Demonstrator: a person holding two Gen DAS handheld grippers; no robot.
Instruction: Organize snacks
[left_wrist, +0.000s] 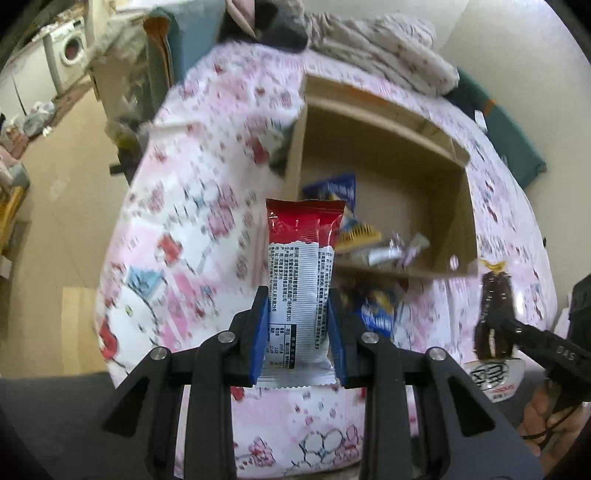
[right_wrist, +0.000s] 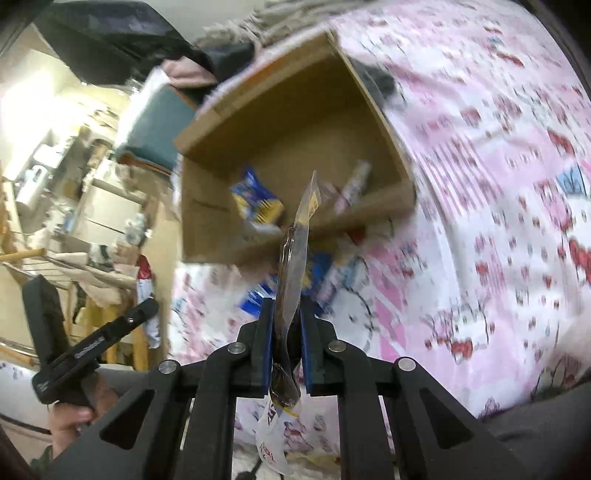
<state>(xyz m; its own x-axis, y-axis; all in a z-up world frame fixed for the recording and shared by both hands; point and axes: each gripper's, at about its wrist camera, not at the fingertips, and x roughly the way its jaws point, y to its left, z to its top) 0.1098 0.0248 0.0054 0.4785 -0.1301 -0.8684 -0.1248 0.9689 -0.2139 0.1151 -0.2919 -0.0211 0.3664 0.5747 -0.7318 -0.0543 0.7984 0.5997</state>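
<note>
left wrist: faces cardboard box (left_wrist: 384, 155) from near | right wrist: same box (right_wrist: 295, 122), near | shared: box, bedspread (left_wrist: 192, 221)

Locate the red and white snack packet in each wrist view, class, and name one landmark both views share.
Left wrist view: the red and white snack packet stands centre frame, clamped in the left hand-held gripper.
Right wrist view: it shows small at the left edge, beyond the left hand-held gripper.
Shared landmark: the open cardboard box on the pink bedsheet.
</note>
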